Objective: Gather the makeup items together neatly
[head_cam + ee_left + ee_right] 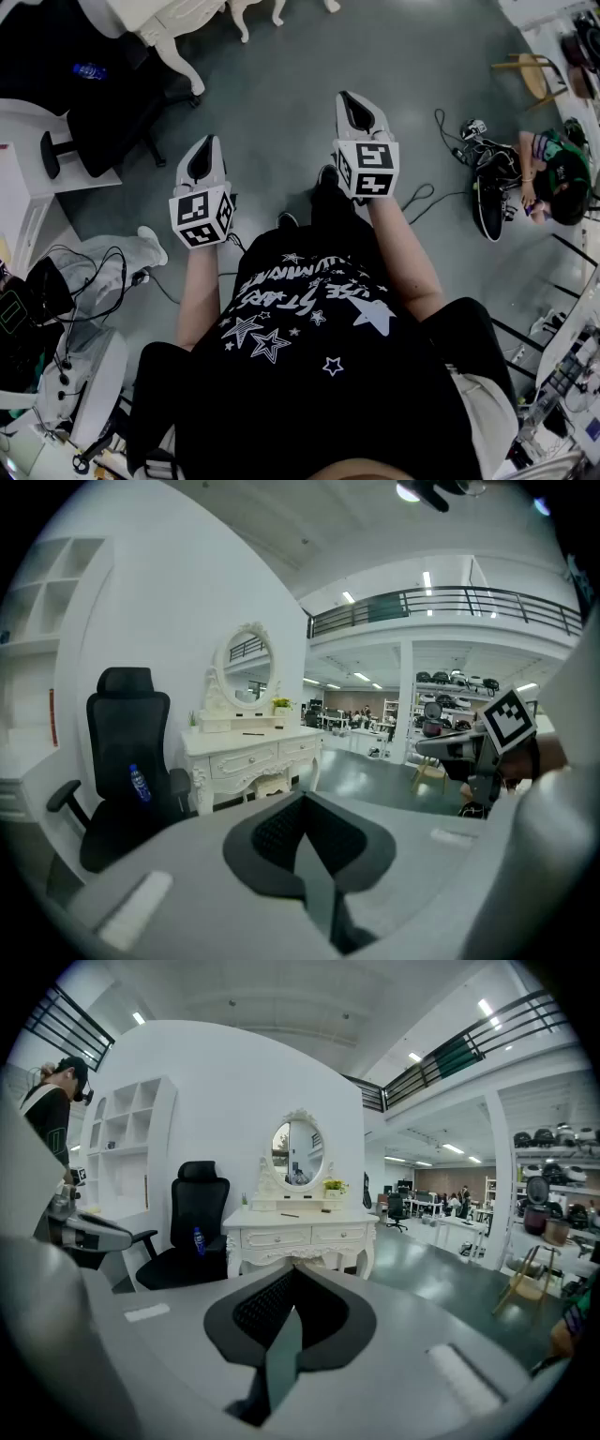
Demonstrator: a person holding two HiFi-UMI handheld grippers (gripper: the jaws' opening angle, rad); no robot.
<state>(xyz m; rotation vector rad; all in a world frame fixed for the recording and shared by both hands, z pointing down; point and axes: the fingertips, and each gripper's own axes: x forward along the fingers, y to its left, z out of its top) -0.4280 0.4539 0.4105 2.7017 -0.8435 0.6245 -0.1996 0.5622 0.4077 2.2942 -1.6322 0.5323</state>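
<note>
I stand on a grey floor some way from a white dressing table with an oval mirror. A few small things lie on its top, too small to tell. Both grippers are held out in front of me, level with each other and apart. In the head view my left gripper and right gripper both taper to a closed point. In the left gripper view the left gripper has its jaws together, empty. In the right gripper view the right gripper is likewise shut on nothing.
A black office chair with a blue bottle on its seat stands left of the dressing table, beside white shelves. A person sits on the floor at right among cables. Cabled equipment lies at my left. A wooden stool stands far right.
</note>
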